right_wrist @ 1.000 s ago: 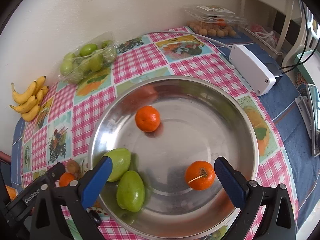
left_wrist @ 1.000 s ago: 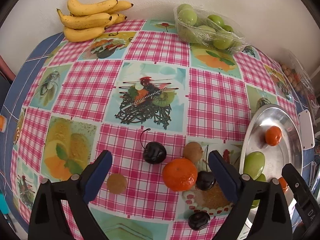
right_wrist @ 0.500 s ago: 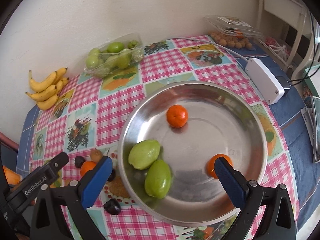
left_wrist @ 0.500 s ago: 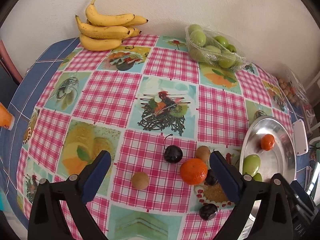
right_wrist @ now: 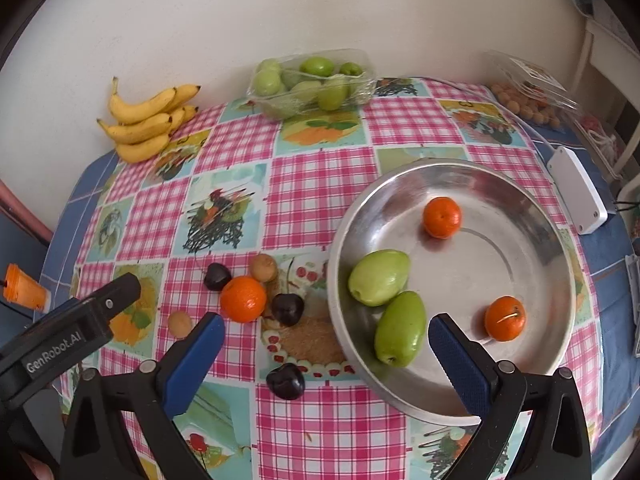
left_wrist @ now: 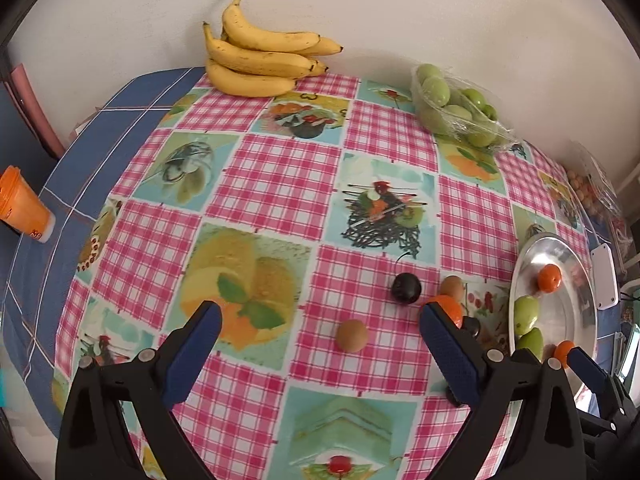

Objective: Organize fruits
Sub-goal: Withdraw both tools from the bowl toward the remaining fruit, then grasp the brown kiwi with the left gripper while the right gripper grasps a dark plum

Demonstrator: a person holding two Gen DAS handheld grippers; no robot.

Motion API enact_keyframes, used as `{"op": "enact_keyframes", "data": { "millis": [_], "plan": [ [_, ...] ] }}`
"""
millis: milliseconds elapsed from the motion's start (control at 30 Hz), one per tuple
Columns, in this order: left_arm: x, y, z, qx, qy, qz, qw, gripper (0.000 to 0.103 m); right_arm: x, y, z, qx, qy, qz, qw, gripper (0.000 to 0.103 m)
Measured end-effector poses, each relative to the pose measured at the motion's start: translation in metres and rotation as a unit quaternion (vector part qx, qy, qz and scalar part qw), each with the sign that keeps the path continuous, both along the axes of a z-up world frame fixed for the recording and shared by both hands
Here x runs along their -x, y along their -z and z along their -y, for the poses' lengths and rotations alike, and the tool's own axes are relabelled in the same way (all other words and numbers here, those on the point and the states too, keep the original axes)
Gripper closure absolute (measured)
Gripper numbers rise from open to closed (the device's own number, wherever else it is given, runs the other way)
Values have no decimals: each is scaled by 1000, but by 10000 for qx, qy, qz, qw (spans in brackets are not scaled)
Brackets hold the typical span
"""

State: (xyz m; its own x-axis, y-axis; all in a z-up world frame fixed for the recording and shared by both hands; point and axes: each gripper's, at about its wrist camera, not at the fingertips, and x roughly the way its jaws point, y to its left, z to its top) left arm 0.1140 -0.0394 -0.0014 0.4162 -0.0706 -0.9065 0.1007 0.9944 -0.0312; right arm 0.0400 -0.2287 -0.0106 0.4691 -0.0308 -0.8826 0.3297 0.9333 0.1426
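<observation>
A steel bowl [right_wrist: 552,240] holds two tangerines [right_wrist: 442,217] and two green fruits [right_wrist: 379,278]. Left of it on the checked cloth lie a loose tangerine [right_wrist: 243,299], dark cherries [right_wrist: 287,309] and two small brown fruits [right_wrist: 264,267]. My right gripper [right_wrist: 325,344] is open and empty above the bowl's near left rim. My left gripper [left_wrist: 318,340] is open and empty above the cloth; a brown fruit [left_wrist: 351,335] lies between its fingers, a cherry [left_wrist: 406,287] and the tangerine [left_wrist: 446,308] are by its right finger. The bowl [left_wrist: 532,256] shows at right.
Bananas [left_wrist: 260,64] and a wrapped tray of green fruits [left_wrist: 456,106] lie at the back by the wall. A white box [right_wrist: 576,190] and a pack of small fruits [right_wrist: 528,100] sit right of the bowl. An orange cup [left_wrist: 22,206] stands at the left table edge.
Both grippers have pulled back and risen, so more of the table shows. The right view has swung left off the bowl. Both stay open and empty; the fruits have not moved.
</observation>
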Motion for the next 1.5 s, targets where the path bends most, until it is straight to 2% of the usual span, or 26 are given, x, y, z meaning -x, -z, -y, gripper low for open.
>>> {"op": "enact_keyframes", "data": {
  "millis": [200,333,633,767,833,900,1000,1067,1100,1300,1367,1500],
  "plan": [
    [3,3,-20,28,-158,-77,9998,4,-8,8,-22,-238,-296,-47,9993,0],
    [-1,14,-29,197,-378,-369,9984,4,-11,15,-34,-393,-461,-108,9981,0],
    [-4,33,-25,434,-356,-781,9954,4,-14,33,-40,-487,-507,-387,9968,1],
    [-4,33,-21,506,-274,-808,9951,6,-15,37,-42,-544,-559,-460,9959,13],
    [-5,34,-19,547,-215,-827,9948,10,-16,42,-42,-532,-551,-552,9955,17],
    [-7,38,-17,566,-162,-893,9943,19,-16,47,-41,-527,-522,-650,9951,25],
    [-10,45,-13,586,-89,-1019,9930,20,-17,56,-38,-550,-465,-804,9942,37],
    [-11,50,-10,627,-28,-1088,9921,27,-17,60,-37,-546,-447,-887,9936,46],
    [-12,52,-8,637,-6,-1126,9916,30,-17,63,-36,-542,-448,-922,9933,47],
    [-16,59,2,671,165,-1212,9902,31,-17,68,-36,-580,-548,-1015,9916,60],
    [-18,61,6,666,217,-1214,9901,36,-17,68,-37,-553,-574,-1037,9914,64],
    [-21,68,14,499,266,-1246,9906,41,-17,69,-35,-609,-587,-1051,9909,64]
  ]
}}
